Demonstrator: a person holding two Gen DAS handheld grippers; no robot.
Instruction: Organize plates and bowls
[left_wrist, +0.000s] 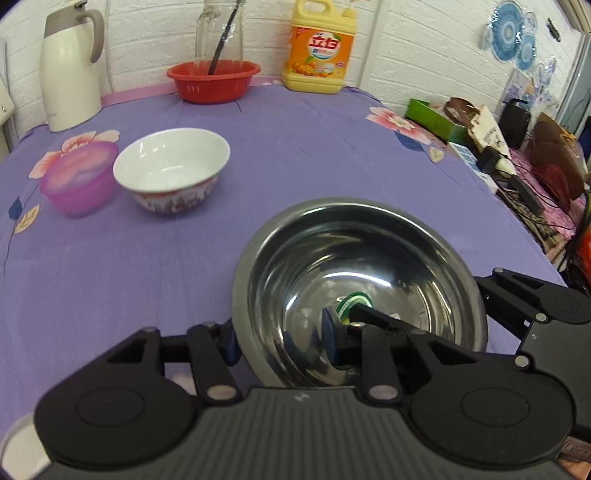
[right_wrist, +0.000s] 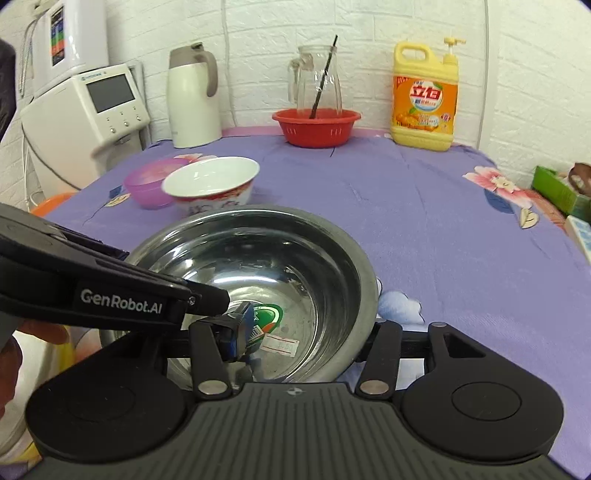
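A steel bowl (left_wrist: 354, 273) sits on the purple cloth right in front of both grippers; it also shows in the right wrist view (right_wrist: 280, 273). My left gripper (left_wrist: 282, 341) straddles its near-left rim, one finger outside, one inside, jaws closed on the wall. My right gripper (right_wrist: 306, 341) straddles the near-right rim the same way. A white bowl (left_wrist: 171, 168) with a patterned outside stands to the far left, touching a pink plastic bowl (left_wrist: 79, 181). Both also show in the right wrist view, the white bowl (right_wrist: 212, 181) and the pink bowl (right_wrist: 149, 182).
At the back stand a white kettle (left_wrist: 68, 70), a red basket (left_wrist: 213, 81) with a glass jug (left_wrist: 219, 33), and a yellow detergent bottle (left_wrist: 317, 48). Clutter and boxes (left_wrist: 480, 136) lie past the table's right edge. A white appliance (right_wrist: 88, 114) stands at the left.
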